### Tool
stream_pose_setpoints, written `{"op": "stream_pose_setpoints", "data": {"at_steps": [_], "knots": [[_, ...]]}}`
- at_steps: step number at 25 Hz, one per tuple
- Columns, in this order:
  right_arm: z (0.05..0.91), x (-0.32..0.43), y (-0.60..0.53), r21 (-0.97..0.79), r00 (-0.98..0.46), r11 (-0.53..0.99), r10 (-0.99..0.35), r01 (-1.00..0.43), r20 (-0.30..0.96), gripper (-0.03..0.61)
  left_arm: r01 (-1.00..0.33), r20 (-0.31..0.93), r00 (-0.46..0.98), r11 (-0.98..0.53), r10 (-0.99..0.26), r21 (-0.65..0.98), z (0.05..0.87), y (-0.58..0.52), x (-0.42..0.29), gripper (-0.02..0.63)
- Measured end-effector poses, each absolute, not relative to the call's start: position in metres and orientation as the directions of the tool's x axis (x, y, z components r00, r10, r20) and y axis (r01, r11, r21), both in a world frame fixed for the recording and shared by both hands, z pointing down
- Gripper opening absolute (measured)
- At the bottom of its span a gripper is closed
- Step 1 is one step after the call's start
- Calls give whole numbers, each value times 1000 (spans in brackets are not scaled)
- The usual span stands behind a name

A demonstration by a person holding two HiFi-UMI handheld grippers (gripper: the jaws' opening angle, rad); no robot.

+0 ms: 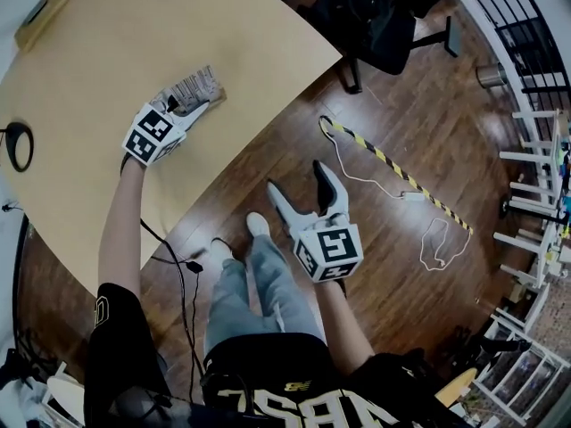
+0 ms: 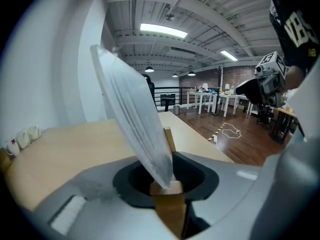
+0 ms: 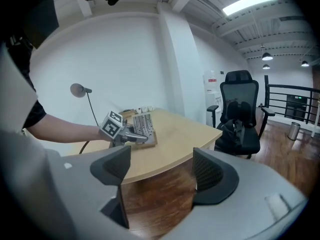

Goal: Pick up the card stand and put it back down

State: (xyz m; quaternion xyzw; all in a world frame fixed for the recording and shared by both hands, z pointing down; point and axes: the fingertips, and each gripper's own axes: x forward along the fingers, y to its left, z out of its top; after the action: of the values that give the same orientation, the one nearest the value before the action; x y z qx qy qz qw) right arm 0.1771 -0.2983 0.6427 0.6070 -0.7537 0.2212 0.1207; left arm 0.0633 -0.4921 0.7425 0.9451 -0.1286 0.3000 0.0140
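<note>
left claw (image 1: 201,105): shut tight on the card stand (image 1: 194,86), pinching one end of its wooden base (image 2: 167,204). In the left gripper view a frosted clear panel (image 2: 132,114) rises tilted right out of the grip.

card stand: low over the counter (image 1: 134,34), toward its curved front edge. From the right gripper view it looks flat and either on the surface or just off it, honestly can't tell which.

step in hand: my read is this is the put-it-back-down half, since the stand is gripped and right at counter level.

how to do it well: get the base level first so the whole underside lands together. The grip is at one end, so the far end probably wants to sag or touch first. Ease down until the base is clearly sitting, only then let the claw open, and back straight out along the base so the jaws don't drag it.

what could go wrong: let go early or tilted and I'd guess the stand rocks, or the panel and the stuff slotted in it tips. It's also not far from the counter edge, so don't shove it outward on release.

right claw (image 1: 296,178): jaws wide apart, nothing between them, hanging over the wood floor (image 1: 419,266) well apart from the stand. It's not needed here, I'd just leave it parked.
</note>
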Motion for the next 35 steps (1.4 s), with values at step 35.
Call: {"op": "stream_pose_setpoints", "data": {"at_steps": [35], "knots": [[411,57,-166,-68,-458,455,-888,-888,35,393,-889,58,445,-448,-894,-91,411,-180,-101,355]]}}
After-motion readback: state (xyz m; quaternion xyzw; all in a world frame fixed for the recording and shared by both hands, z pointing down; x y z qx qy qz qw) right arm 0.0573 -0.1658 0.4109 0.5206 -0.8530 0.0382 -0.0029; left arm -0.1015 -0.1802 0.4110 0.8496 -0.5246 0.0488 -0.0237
